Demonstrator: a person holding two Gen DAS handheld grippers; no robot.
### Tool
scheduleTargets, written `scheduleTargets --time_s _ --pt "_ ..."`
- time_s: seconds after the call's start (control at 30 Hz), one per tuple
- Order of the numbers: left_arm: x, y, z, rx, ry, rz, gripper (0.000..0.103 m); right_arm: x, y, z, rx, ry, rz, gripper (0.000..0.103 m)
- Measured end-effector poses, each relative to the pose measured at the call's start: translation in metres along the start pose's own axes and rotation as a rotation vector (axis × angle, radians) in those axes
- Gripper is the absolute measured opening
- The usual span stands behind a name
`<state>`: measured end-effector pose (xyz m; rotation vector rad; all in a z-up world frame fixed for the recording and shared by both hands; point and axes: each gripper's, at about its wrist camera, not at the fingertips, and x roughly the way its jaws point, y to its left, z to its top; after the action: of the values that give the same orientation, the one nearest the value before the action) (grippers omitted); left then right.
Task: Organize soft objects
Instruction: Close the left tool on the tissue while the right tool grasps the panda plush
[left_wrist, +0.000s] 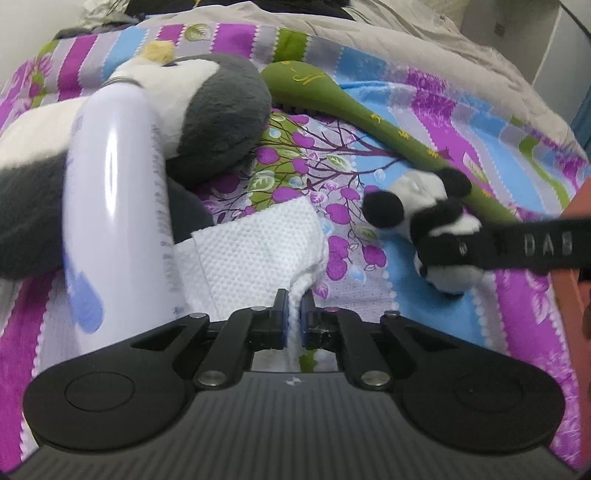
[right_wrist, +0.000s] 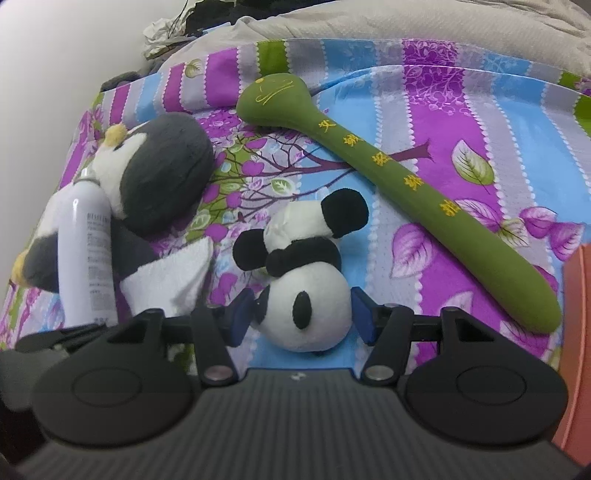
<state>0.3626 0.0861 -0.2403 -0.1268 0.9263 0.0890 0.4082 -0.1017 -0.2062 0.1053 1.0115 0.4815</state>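
Left gripper (left_wrist: 294, 314) pinches the white paper towel (left_wrist: 255, 243) tight; right gripper (right_wrist: 303, 312) sits half open around the toy panda (right_wrist: 303, 291).

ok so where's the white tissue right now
In the left wrist view the white tissue lies on the bedspread low and centre, beside the spray bottle, its near edge pinched in the left gripper.

Seen from right wrist: panda toy (right_wrist: 306, 295) at centre on bedspread (right_wrist: 461, 122). Tissue (right_wrist: 170, 284) at 9 o'clock. Bottle (right_wrist: 86, 254) beyond, lying against penguin toy (right_wrist: 159, 173) at 10, probably overlapping. Long stuffed mallet (right_wrist: 406, 184) from 12 to 3.
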Motion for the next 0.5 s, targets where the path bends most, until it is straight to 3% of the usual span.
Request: scheduleTargets --time_s 0.17,0.5 --pt "-0.018 0.003 -0.006 -0.059 -0.005 -0.024 0.008 -0.015 0.001 -0.012 -0.005 0.003 -0.017 0.059" --pt "-0.064 -0.008 -0.020 -0.076 -0.022 -0.061 0.007 -0.061 0.013 -0.042 -0.041 -0.012 -0.044 0.059"
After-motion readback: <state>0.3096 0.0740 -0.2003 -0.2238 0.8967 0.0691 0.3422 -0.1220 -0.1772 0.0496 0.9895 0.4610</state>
